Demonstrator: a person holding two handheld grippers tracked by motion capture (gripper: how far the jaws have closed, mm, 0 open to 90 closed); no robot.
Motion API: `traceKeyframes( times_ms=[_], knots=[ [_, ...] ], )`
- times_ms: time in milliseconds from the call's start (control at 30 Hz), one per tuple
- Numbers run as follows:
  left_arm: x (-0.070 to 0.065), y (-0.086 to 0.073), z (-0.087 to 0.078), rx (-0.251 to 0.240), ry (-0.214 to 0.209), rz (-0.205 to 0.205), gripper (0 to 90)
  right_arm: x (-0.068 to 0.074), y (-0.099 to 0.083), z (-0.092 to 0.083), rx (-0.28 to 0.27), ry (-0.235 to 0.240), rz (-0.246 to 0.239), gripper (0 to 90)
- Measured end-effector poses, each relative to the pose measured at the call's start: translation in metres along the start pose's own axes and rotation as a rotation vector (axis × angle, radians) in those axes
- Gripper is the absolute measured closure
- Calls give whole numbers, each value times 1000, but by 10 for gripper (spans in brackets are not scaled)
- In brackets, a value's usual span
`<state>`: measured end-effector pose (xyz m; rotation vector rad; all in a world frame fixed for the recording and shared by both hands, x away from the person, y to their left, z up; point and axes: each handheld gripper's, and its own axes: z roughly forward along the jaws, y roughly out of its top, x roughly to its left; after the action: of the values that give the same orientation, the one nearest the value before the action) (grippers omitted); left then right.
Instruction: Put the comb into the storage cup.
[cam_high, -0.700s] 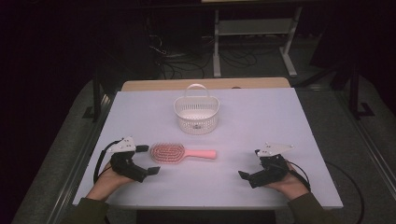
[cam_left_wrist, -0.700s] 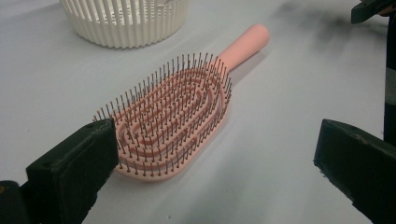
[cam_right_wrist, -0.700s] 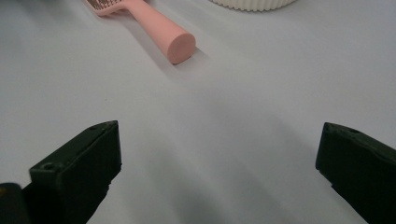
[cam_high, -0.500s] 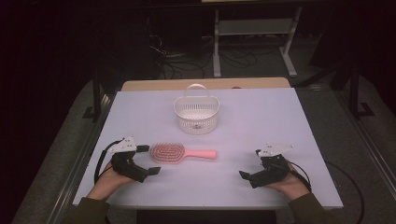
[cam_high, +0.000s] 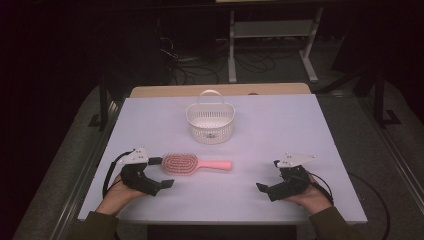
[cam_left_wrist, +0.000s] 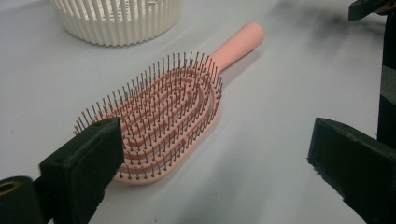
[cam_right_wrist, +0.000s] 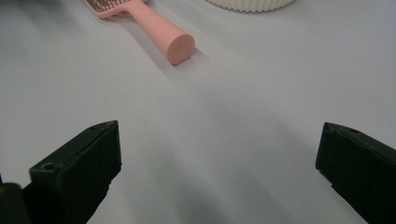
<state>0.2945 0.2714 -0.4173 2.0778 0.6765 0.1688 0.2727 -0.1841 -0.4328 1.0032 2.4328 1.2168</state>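
Dark room, racks and cables behind. White table (cam_high: 310, 130), wooden edge at the far side. Basket (cam_high: 210, 123) far centre; pink brush (cam_high: 196, 164) nearer, bristles up, handle rightwards. Left gripper (cam_high: 161, 173) low beside the brush head, jaws wide, empty. Right gripper (cam_high: 268, 176) well apart, likewise wide, empty.

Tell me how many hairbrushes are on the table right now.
1. The pink hairbrush lies bristles up by the left gripper, in front of the white basket. The basket's inside isn't fully visible.
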Motion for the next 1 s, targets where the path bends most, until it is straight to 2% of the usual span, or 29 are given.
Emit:
traceKeyframes(
  times_ms=[33,133,167,267,367,567,667,867,1000],
  knots=[
    [-1,0,-1,-1,14,-11,83,0,0,0,-3,2,1,2],
    [-2,0,-3,-4,7,-8,159,1,0,0,-3,2,-7,2],
    [-3,1,-4,-5,16,-5,194,1,0,0,-1,1,-6,2],
    [-4,1,-6,-10,9,-1,321,1,0,0,4,-1,-4,2],
    [-3,-2,-7,17,6,-7,428,3,4,0,-5,-2,-6,2],
    [-1,-1,-6,34,-21,-24,634,4,2,3,12,-1,-13,2],
    [0,-3,-2,69,-27,-43,728,3,2,2,5,-1,-12,2],
    [1,-4,-1,104,0,-41,890,4,2,2,5,-1,-12,2],
    [3,-6,0,134,20,-54,900,4,2,2,6,-1,-10,2]
  ],
)
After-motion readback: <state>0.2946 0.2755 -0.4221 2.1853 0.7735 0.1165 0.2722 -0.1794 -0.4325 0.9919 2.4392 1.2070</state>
